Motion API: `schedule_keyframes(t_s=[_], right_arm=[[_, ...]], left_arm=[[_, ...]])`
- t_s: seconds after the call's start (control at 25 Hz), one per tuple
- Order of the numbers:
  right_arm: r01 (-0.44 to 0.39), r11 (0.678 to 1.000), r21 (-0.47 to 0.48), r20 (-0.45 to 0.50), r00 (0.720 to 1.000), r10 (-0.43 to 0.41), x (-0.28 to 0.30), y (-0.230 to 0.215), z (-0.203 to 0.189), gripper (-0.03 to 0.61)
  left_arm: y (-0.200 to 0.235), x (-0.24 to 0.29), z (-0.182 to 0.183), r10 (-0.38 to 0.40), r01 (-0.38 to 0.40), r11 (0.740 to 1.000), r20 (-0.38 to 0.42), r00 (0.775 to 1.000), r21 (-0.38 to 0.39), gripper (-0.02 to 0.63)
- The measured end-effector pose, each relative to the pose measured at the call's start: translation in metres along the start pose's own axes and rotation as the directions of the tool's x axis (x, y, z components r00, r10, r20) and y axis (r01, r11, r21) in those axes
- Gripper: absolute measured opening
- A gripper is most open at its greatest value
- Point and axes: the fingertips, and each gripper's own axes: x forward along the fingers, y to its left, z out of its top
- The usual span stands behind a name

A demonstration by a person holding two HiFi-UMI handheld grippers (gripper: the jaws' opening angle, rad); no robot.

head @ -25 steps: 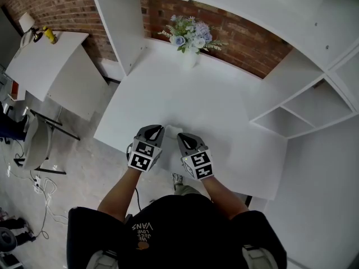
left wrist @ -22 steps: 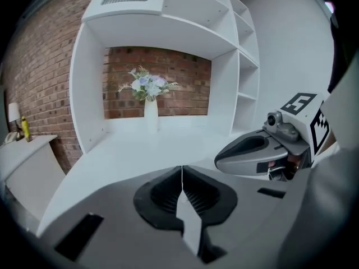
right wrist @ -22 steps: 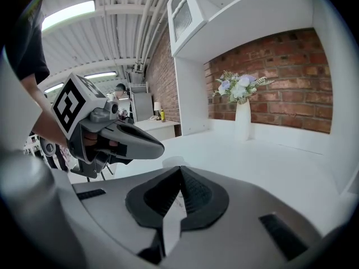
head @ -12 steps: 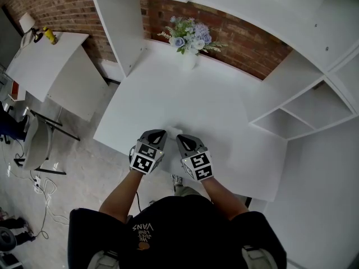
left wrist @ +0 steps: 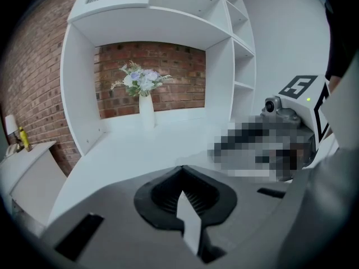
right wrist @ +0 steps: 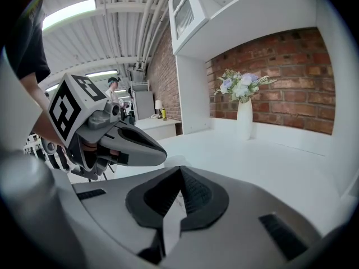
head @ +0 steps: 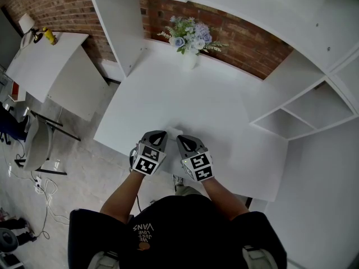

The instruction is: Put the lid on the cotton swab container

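Observation:
A small pale container (head: 174, 131) shows only as a whitish patch on the white table (head: 185, 100), just beyond the tips of both grippers; no lid can be told apart from it. My left gripper (head: 159, 134) and right gripper (head: 183, 138) hang side by side over the table's near edge, tips angled toward each other. In the left gripper view the left gripper (left wrist: 180, 170) is shut with nothing between its jaws. The right gripper (right wrist: 179, 170) is likewise shut and empty, with the left gripper (right wrist: 120, 142) just to its left.
A white vase of pale flowers (head: 189, 41) stands at the table's far edge against the brick wall. White shelving (head: 314, 102) runs along the right. A second white table (head: 47, 66) stands at the left, and floor lies below the near edge.
The left gripper has shifted slightly toward the right gripper and its jaws have come fully together. The right gripper has stayed put.

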Motion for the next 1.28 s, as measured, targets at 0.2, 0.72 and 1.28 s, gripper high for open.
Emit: schedule_keyframes(t_s=[0.2, 0.72, 1.28], right_arm=[[0.001, 1.000, 0.015, 0.001, 1.000, -0.001, 0.001, -0.001, 0.000, 0.000], [0.040, 0.997, 0.071, 0.092, 0.995, -0.046, -0.024, 0.004, 0.024, 0.000], [0.124, 0.987, 0.098, 0.161, 0.977, -0.139, -0.095, 0.041, 0.029, 0.000]], left_arm=[[0.003, -0.004, 0.003, 0.002, -0.002, 1.000, -0.007, 1.000, -0.029, 0.006], [0.018, -0.052, 0.021, 0.053, -0.035, 0.989, 0.121, 0.991, -0.144, 0.006], [0.006, -0.152, 0.001, 0.124, -0.099, 0.986, 0.195, 0.973, -0.132, 0.006]])
